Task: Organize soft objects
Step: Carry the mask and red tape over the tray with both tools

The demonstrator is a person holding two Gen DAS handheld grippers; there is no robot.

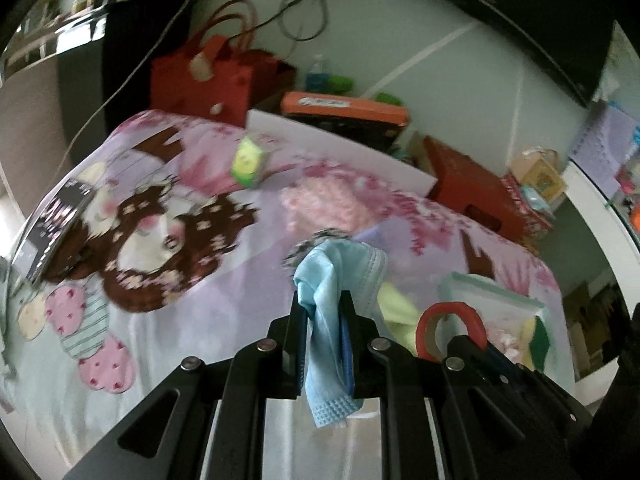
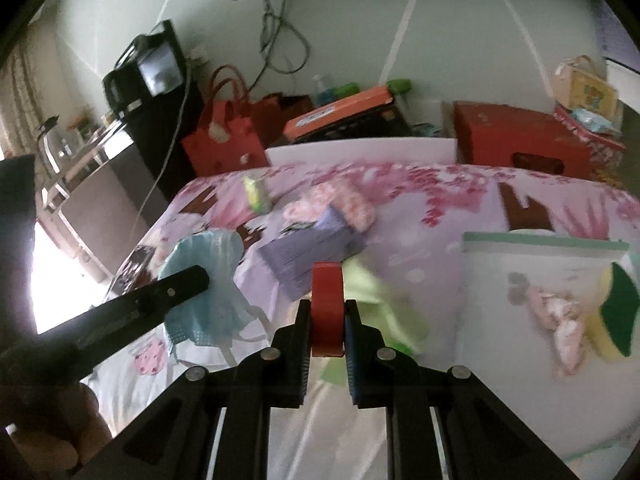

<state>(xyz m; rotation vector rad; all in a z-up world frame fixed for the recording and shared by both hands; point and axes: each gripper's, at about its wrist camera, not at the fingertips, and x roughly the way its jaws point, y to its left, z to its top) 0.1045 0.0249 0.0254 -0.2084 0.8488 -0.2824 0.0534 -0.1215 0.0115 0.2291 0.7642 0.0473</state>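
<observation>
Left hand-held gripper (image 1: 324,300) clamps a crumpled light-blue disposable face mask (image 1: 334,280), held above the cartoon-print bed sheet (image 1: 180,280). Right hand-held gripper (image 2: 328,312) pinches a red tape roll (image 2: 327,308) upright; both probably bound for the white fabric storage bin (image 2: 520,276).

Open stretch of printed bedsheet (image 1: 208,264) toward the left, clear for passage; ahead, blocked by purple box (image 2: 308,248) with pink cloth (image 2: 340,200) just behind; on the right, barred by white storage bin (image 2: 520,304); green-yellow cloth (image 2: 372,292) lying between box and bin; small green box (image 1: 248,162) farther back.
</observation>
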